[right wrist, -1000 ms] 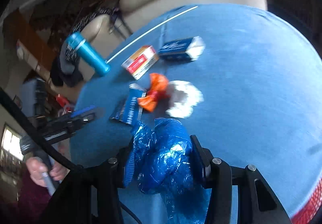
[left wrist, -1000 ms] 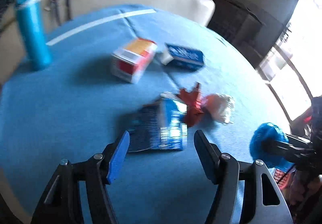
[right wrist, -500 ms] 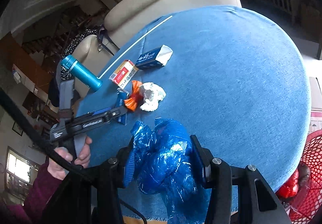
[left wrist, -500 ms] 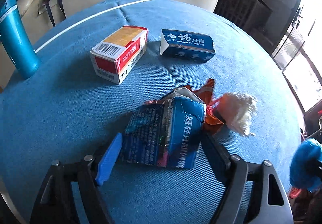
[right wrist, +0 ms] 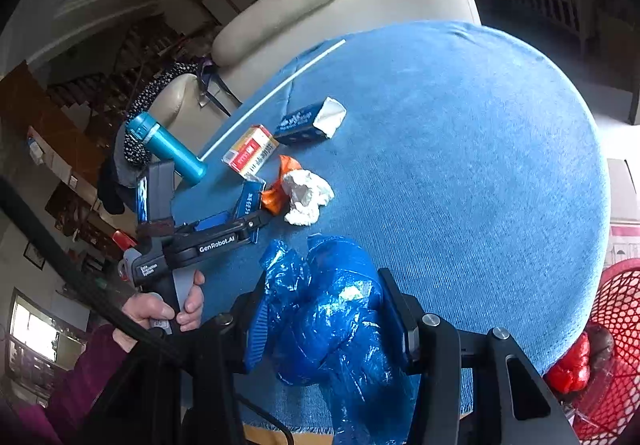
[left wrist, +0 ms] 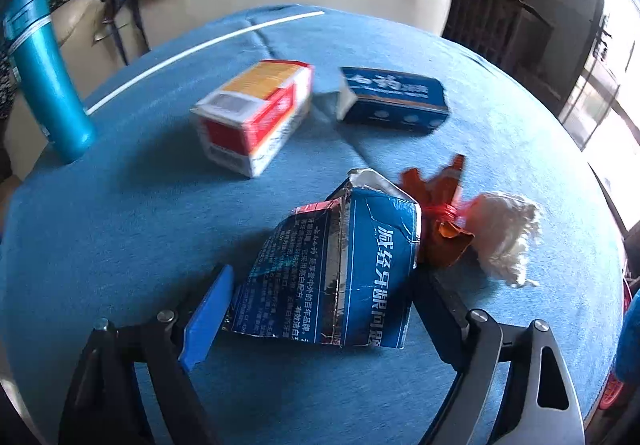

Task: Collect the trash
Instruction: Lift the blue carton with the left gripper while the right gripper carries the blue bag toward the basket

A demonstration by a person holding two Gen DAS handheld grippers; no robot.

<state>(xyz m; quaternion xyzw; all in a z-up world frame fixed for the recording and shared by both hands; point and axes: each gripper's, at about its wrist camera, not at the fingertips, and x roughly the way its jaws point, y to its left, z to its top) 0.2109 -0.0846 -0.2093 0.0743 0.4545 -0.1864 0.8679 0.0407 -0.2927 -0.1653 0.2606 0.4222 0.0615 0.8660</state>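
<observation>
now left gripper (left wrist: 320, 309) straddles flattened carton (left wrist: 336, 269).

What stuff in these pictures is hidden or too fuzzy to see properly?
- Words on the red and yellow box: left wrist view, blurred by motion.
- What the orange wrapper once held: left wrist view, crumpled and partly behind the crushed blue carton.
- Inside of the blue plastic bag: right wrist view, scrunched between the right gripper fingers.
- The red basket: right wrist view, cut off by the picture's edge; the dark thing inside is unclear.
</observation>
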